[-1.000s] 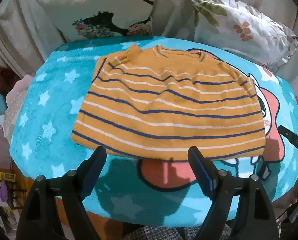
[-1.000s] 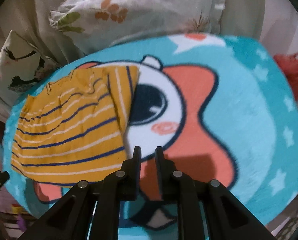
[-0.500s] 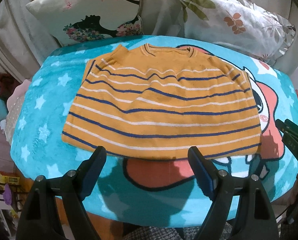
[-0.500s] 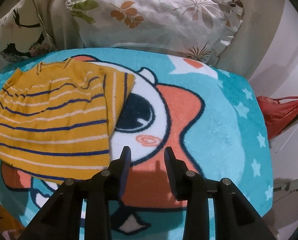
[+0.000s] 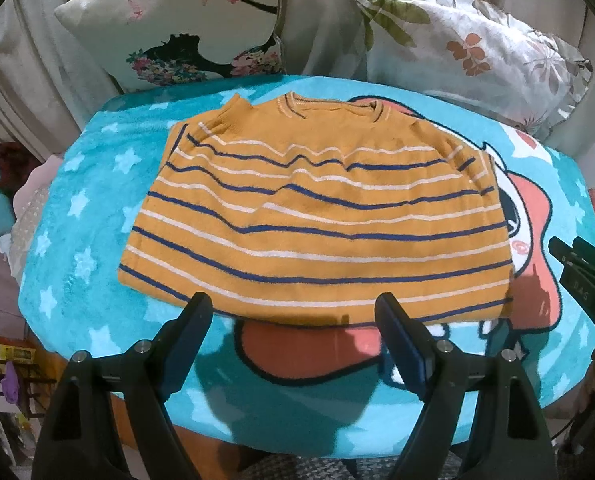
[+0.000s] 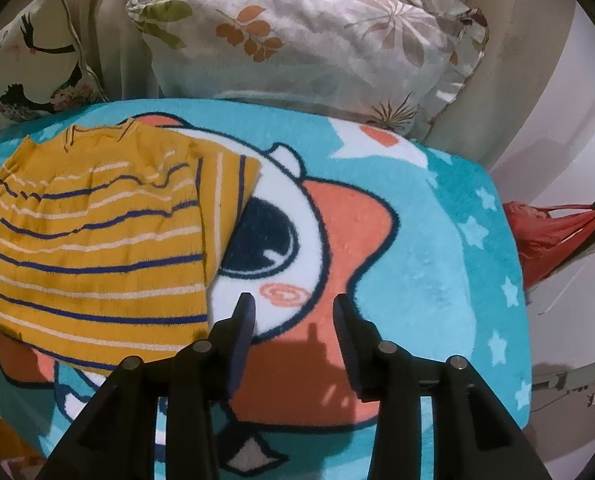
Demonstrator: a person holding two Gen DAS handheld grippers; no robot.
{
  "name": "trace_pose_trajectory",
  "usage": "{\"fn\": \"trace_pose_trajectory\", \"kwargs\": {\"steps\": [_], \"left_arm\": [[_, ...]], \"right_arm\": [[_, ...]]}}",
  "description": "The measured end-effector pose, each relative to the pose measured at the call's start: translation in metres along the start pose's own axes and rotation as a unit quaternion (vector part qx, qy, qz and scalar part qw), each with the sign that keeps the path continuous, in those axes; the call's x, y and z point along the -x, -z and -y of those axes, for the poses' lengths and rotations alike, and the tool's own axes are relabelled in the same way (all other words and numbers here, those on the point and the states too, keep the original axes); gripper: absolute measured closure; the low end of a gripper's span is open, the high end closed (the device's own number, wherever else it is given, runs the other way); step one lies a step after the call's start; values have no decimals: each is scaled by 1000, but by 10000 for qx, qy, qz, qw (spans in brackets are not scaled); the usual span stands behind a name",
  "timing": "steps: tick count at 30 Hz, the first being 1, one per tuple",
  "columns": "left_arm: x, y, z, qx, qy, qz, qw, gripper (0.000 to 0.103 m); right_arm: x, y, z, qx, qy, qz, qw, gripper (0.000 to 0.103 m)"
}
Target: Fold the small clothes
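Left pillow point(image 5: 185, 36): propped upright behind the blanket, printed with a dark figure and flowers.
Blanket point(image 5: 77, 208): turquoise with pale stars and a cartoon face, spread as the work surface.
Left gripper point(image 5: 293, 312): spread wide, empty, hovering just off the sweater's near hem.
Sweater point(image 5: 317, 216): orange with navy and white stripes, flat on the blanket, neckline toward the pillows, sleeves tucked in.
Right pillow point(image 5: 469, 40): leaf-patterned, leaning behind the blanket's far right.
Right gripper point(image 6: 293, 312): parted, holding nothing, above the cartoon face just beside the sweater's right edge.
Red fabric point(image 6: 545, 236): beyond the blanket's right edge.
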State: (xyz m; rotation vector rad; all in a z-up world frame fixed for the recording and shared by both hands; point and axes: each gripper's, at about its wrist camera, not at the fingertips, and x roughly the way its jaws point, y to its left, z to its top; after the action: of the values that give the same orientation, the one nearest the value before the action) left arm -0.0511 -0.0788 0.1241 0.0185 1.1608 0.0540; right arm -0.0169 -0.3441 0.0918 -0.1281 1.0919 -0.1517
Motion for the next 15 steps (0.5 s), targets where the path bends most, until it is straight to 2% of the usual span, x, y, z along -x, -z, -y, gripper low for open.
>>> {"fn": "trace_pose_trajectory", "kwargs": {"steps": [5,15], "left_arm": [[7,-6,11,-67,65,82,9999,20],[7,-9,22,-151,141,54,9998,20]], "right_arm": [[18,-7,1,41,102,155,9998,52],[47,-15,2,15,-101,394,9992,48]]}}
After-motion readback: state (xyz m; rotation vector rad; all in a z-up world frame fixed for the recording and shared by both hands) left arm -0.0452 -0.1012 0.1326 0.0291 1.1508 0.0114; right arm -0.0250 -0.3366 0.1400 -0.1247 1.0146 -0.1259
